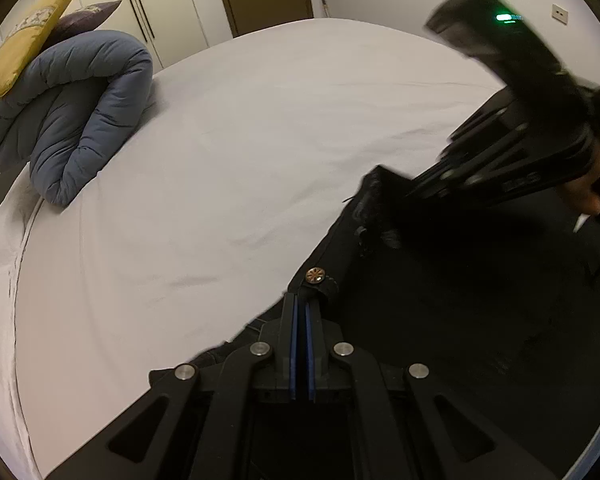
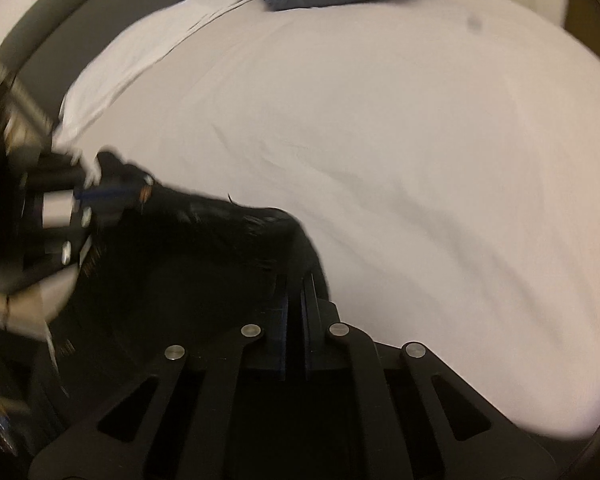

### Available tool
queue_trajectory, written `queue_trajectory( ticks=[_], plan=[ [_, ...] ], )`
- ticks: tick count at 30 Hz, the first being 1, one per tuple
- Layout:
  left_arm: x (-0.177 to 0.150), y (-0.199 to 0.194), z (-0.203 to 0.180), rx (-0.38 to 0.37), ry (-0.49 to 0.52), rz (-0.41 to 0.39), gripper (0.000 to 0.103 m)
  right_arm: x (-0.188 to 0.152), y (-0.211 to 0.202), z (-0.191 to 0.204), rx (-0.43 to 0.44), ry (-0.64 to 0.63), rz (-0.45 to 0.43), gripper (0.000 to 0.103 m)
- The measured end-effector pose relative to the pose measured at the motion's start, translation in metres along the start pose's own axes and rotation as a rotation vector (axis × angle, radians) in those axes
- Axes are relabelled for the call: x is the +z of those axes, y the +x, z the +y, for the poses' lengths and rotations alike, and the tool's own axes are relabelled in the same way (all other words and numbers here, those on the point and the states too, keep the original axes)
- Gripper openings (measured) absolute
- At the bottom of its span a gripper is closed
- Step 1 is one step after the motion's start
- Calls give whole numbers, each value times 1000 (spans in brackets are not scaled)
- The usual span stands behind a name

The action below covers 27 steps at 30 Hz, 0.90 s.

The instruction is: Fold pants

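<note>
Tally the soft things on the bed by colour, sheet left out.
Black: 1, the pants, held by the left gripper and right gripper.
Blue: 1, the folded duvet.
Yellow: 1, a cushion.
Purple: 1, a cushion.
Total: 4

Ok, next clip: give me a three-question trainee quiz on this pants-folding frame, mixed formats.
1. True or false: the left gripper is shut on the waistband of the black pants, beside the metal button.
2. Multiple choice: what lies on the far side of the white bed sheet? A) a folded blue duvet B) a laundry basket C) a second pair of pants.
3. Fill the gap: the right gripper grips the pants' ____ fabric.

Key:
1. True; its blue pads sit closed on the cloth.
2. A; the blue duvet lies there, with the yellow cushion leaning on it.
3. Black.
</note>
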State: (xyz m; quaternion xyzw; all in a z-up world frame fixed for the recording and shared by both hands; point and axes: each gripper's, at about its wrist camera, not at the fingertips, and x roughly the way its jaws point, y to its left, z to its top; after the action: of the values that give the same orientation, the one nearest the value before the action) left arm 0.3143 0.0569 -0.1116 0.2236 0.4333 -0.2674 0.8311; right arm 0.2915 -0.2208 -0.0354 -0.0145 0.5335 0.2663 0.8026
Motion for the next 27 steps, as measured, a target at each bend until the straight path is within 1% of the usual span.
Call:
queue_trajectory(
  ticks=[3, 5, 6, 7, 8, 9, 10, 12, 13, 14, 15, 16, 18, 19, 20, 22, 24, 25, 26, 27],
  plan=[
    [-10, -11, -10, -11, -7, 0, 3, -7, 10, 19, 30, 54, -7, 4],
    [-17, -16, -14, -14, -13, 1, 3, -14, 10, 26, 69, 99, -15, 4],
    [-21, -20, -16, -18, -17, 1, 3, -18, 10, 31, 81, 107, -20, 4],
    [-25, -23, -17, -21, -19, 0, 3, -29, 12, 43, 91, 102, -24, 4],
    [-31, -28, -19, -24, -19, 0, 3, -34, 9, 53, 88, 79, -26, 4],
    [-36, -32, -22, -23, -17, -2, 3, -38, 4, 63, 79, 40, -26, 4],
    [-42, -37, -24, -22, -13, -3, 3, -40, -5, 61, 68, 6, -22, 4],
    [-54, -47, -29, -21, 4, -2, 3, -56, -20, 91, 11, -141, 5, 4],
    [-60, -51, -33, -19, 17, 0, 2, -65, -28, 96, -2, -176, 13, 4],
    [-69, -56, -38, -17, 40, 6, 2, -78, -34, 111, -36, -249, 28, 4],
    [-76, -59, -43, -18, 54, 8, 3, -81, -34, 121, -55, -291, 35, 4],
    [-84, -64, -50, -24, 76, 11, 3, -91, -38, 128, -69, -334, 41, 4],
    [-100, -71, -69, -32, 134, 24, 3, -121, -48, 150, -66, -449, 50, 4],
    [-107, -74, -78, -34, 162, 31, 3, -130, -49, 165, -82, -509, 65, 4],
    [-114, -77, -86, -36, 188, 39, 2, -139, -51, 170, -106, -554, 84, 4],
    [-128, -80, -101, -40, 228, 61, 3, -160, -41, 198, -166, -659, 126, 4],
    [-141, -82, -110, -48, 251, 77, 2, -180, -34, 221, -210, -766, 160, 4],
    [-147, -83, -113, -54, 261, 87, 3, -195, -30, 238, -249, -842, 173, 4],
    [-155, -84, -116, -63, 269, 99, 3, -202, -29, 244, -272, -888, 179, 4],
    [-161, -84, -117, -68, 269, 107, 2, -216, -25, 261, -305, -958, 182, 4]
  ],
)
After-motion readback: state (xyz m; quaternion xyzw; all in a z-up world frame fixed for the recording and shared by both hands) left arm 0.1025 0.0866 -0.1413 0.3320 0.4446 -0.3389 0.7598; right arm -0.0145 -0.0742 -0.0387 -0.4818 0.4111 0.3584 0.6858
